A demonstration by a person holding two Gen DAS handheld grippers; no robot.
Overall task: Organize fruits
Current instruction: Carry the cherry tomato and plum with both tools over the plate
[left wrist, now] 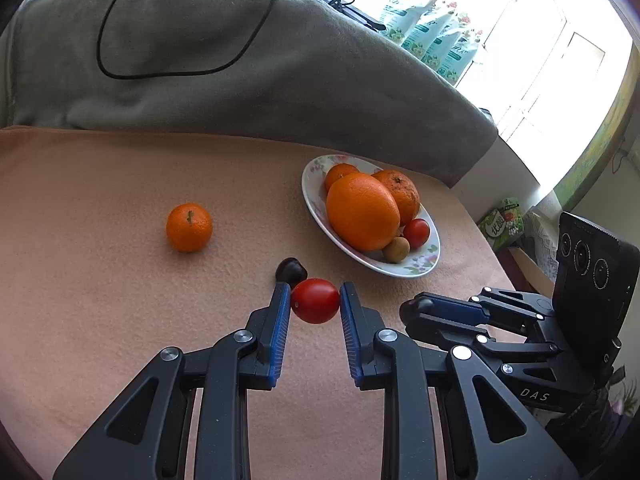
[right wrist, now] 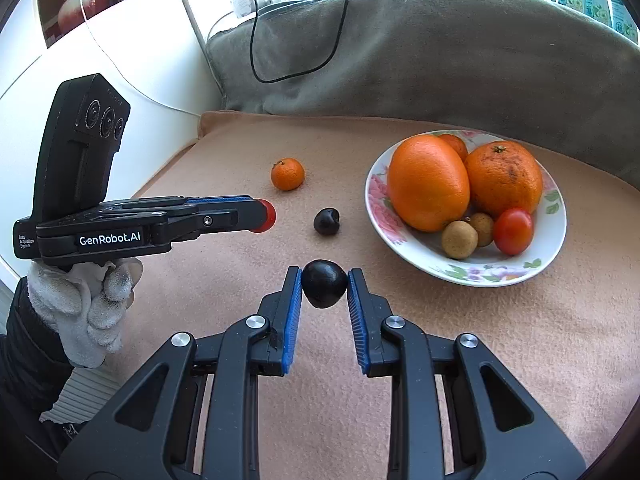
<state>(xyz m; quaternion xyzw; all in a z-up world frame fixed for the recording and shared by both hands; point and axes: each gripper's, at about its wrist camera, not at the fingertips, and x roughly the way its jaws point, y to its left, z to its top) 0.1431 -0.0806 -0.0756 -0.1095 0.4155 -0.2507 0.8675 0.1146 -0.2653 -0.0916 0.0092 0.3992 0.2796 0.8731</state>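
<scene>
**K:** Status check: left gripper (left wrist: 315, 300) is clamped on a small red cherry tomato (left wrist: 315, 301), pads pressing both sides, fruit clear of the peach fleece cloth (left wrist: 100, 300). Right gripper (right wrist: 324, 285) pinches a dark, near-black cherry (right wrist: 324, 284) the same way.

**M:** Target?

**K:** Likely the white floral china plate (right wrist: 556, 240). It holds a big orange (right wrist: 428, 184), a blemished orange (right wrist: 504, 178), two brown longans (right wrist: 460, 239) and another red tomato (right wrist: 513, 231). Pile sits toward the far side, so the near rim is the free spot.

**M:** Leftovers?

**K:** One small mandarin (right wrist: 287, 174) and a second dark cherry (right wrist: 326, 221) loose on the cloth, well apart from the plate.

**M:** Risk?

**K:** Round, soft fruit in tip grips. Probably rolls on release.
</scene>
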